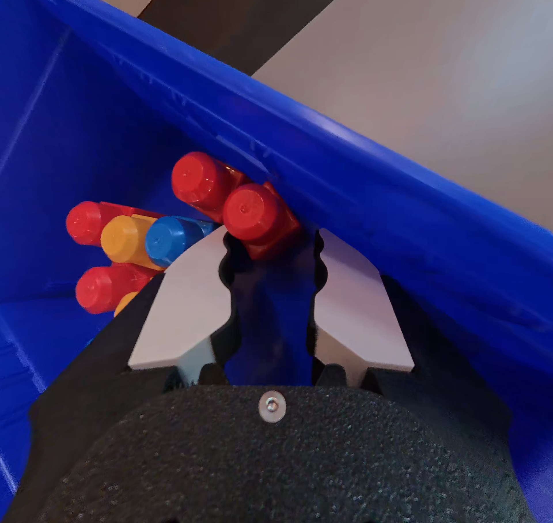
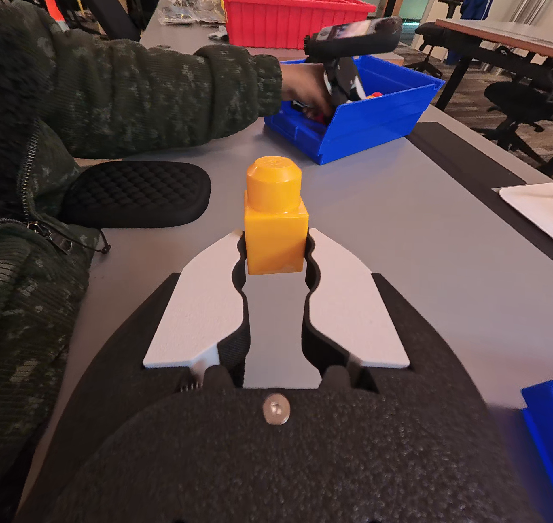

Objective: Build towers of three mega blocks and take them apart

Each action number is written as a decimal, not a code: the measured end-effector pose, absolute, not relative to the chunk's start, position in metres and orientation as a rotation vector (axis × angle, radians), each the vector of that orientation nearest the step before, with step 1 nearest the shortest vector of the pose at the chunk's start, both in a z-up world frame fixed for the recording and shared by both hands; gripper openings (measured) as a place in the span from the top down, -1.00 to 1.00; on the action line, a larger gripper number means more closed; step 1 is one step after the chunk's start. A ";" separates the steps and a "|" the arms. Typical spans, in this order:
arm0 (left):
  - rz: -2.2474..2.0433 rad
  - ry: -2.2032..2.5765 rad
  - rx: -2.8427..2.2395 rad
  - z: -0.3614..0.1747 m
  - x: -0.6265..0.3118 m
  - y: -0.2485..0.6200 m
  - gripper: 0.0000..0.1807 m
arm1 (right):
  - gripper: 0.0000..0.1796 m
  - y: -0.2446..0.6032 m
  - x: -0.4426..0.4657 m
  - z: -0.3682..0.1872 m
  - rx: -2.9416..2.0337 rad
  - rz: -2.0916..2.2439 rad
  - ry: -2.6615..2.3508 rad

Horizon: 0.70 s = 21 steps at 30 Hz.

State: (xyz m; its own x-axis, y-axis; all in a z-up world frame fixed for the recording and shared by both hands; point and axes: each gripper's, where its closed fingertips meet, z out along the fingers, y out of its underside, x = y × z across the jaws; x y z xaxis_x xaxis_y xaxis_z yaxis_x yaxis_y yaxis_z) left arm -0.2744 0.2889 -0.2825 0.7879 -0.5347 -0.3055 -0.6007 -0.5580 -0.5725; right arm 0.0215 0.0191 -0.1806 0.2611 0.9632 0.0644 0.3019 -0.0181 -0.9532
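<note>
The right gripper [image 2: 275, 248] clamps an upright yellow block [image 2: 275, 233] above the near grey table [image 2: 389, 239], while the left gripper [image 1: 272, 248], jaws parted and holding nothing, reaches into the far blue bin [image 1: 329, 161] just beside a two-stud red block [image 1: 236, 200].

Bin [image 1: 89, 119] solid blue; blocks inside are red [image 1: 239, 209], orange-yellow [image 1: 125, 239] and blue [image 1: 170, 239]. Block on table [image 2: 275, 224] orange-yellow, table [image 2: 389, 239] grey, far crate [image 2: 284, 20] red. Sleeve [image 2: 134, 95] dark green mottled; armrest pad [image 2: 134, 192] black, diamond-textured.
</note>
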 end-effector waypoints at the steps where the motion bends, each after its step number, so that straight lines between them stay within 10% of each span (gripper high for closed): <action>1: 0.139 0.837 -2.278 -0.282 -0.276 0.291 0.47 | 0.59 0.018 0.021 -0.182 -1.528 0.831 -1.231; 13: 0.041 0.712 -1.944 -0.188 -0.269 0.256 0.52 | 0.59 0.024 0.023 -0.181 -1.534 0.824 -1.193; 21: -0.887 1.261 -1.208 -0.091 -0.108 0.072 0.52 | 0.59 0.007 0.005 -0.193 -1.593 0.981 -1.255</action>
